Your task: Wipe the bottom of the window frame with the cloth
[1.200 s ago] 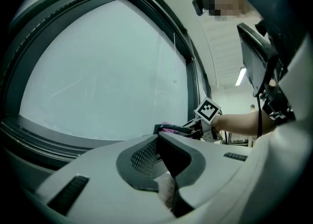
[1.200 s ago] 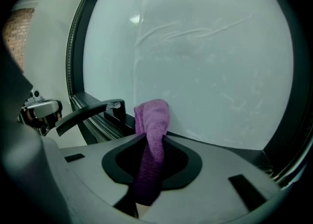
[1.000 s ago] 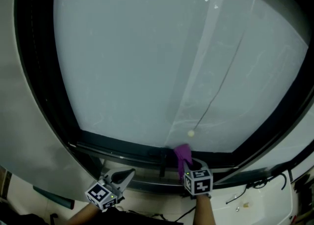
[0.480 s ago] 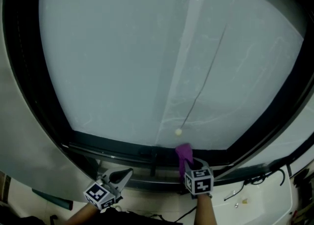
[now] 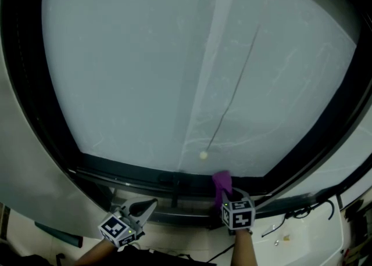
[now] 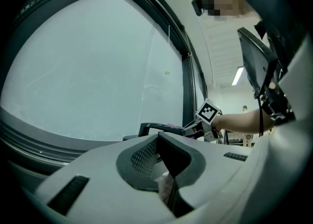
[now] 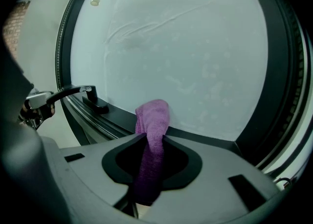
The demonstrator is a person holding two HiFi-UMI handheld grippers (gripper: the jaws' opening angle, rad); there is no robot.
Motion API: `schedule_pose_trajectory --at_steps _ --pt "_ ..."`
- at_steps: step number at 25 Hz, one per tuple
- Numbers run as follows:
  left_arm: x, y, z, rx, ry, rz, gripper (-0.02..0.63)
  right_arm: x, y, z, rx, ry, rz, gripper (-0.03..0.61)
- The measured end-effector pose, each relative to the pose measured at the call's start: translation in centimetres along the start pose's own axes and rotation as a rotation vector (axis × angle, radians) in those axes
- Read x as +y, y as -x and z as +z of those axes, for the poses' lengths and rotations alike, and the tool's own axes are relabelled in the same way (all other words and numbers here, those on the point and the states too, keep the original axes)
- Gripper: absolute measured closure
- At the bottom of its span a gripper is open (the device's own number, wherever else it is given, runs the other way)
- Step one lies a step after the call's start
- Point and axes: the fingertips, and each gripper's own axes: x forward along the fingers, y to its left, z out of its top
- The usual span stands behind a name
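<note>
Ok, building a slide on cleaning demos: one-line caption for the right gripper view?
Right gripper shut on a purple cloth, its tip at the bottom of the window frame.

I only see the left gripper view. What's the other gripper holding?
Observer: The right gripper is shut on a purple cloth.
Operator: Is the cloth touching the window?
Observer: Its tip looks pressed on the bottom frame, right where the frame meets the glass.
Operator: Is it at the end yet?
Observer: No. The frame's corner lies further to the cloth's right, apart from it.
</note>
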Motion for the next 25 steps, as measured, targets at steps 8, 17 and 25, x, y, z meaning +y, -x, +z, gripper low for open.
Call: schedule_pose_trajectory --at_steps 8,17,25 --pt "-1.5 -1.4 1.3 -0.055 -0.003 -0.058 0.609 -1.7 0.3 -0.8 0.006 -0.007 -0.023 0.491" --pt "-3.1 -3.3 2.4 -0.097 -0.027 -0.118 0.609 -4.5 0.7 -1.9 0.021 -0.030 -0.058 0.491" --pt "-3.4 -4.3 3.0 -0.094 -0.083 -0.149 0.609 -6.5 0.9 -2.5 0.025 -0.058 -0.090 0.491"
